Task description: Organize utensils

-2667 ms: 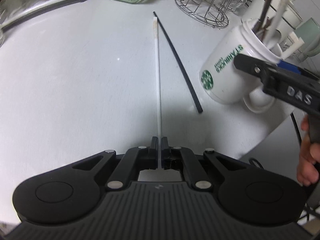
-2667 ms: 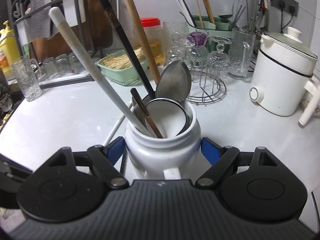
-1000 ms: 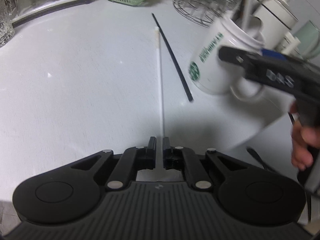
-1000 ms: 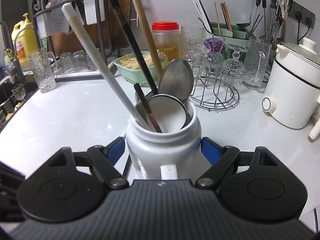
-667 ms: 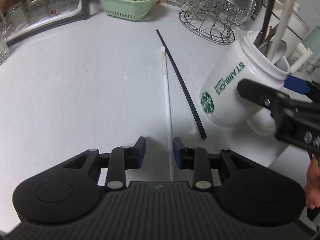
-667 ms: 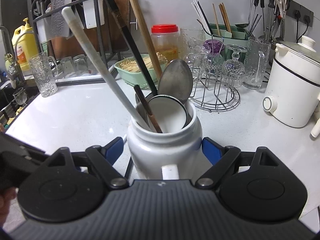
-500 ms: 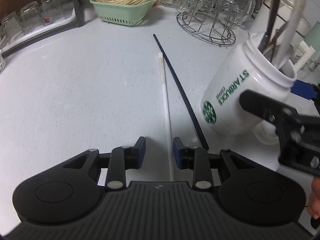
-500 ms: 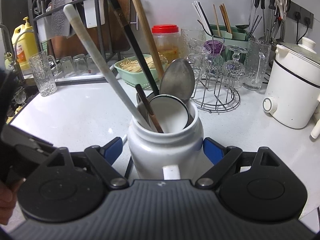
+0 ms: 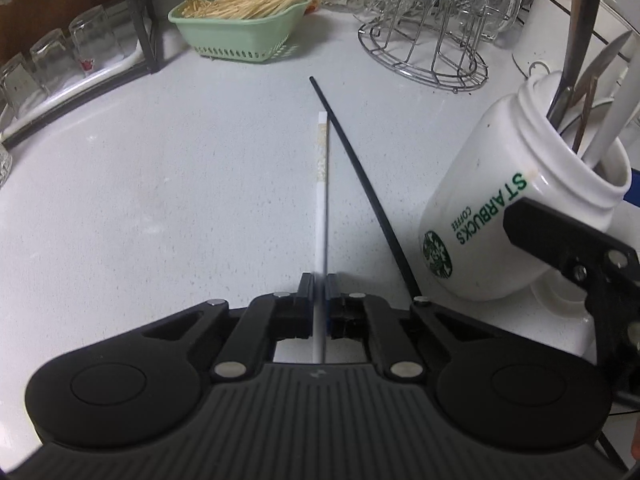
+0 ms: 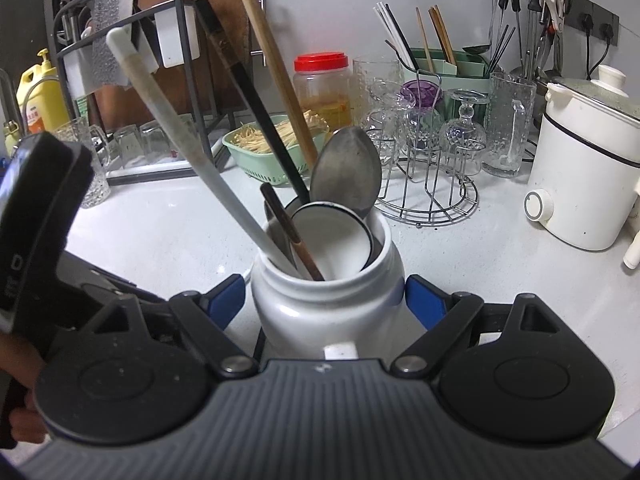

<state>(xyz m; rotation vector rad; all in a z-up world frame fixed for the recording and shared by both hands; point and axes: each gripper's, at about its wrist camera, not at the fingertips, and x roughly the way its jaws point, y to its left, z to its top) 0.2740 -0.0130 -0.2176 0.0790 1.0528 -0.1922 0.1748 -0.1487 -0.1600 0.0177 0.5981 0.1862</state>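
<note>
So the left gripper [image 9: 318, 286] was clamped on a long white chopstick [image 9: 321, 216] lying on the pale countertop [image 9: 160, 200], thin black chopstick [image 9: 360, 176] just beside it. Right gripper [image 10: 325, 298] hugged the white Starbucks ceramic mug [image 10: 324, 304] stuffed with utensils.

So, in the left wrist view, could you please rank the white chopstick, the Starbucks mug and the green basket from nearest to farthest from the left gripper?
1. white chopstick: clamped in the left gripper, straight ahead.
2. Starbucks mug: right, held tilted by the right gripper.
3. green basket: far back, left of centre.
</note>
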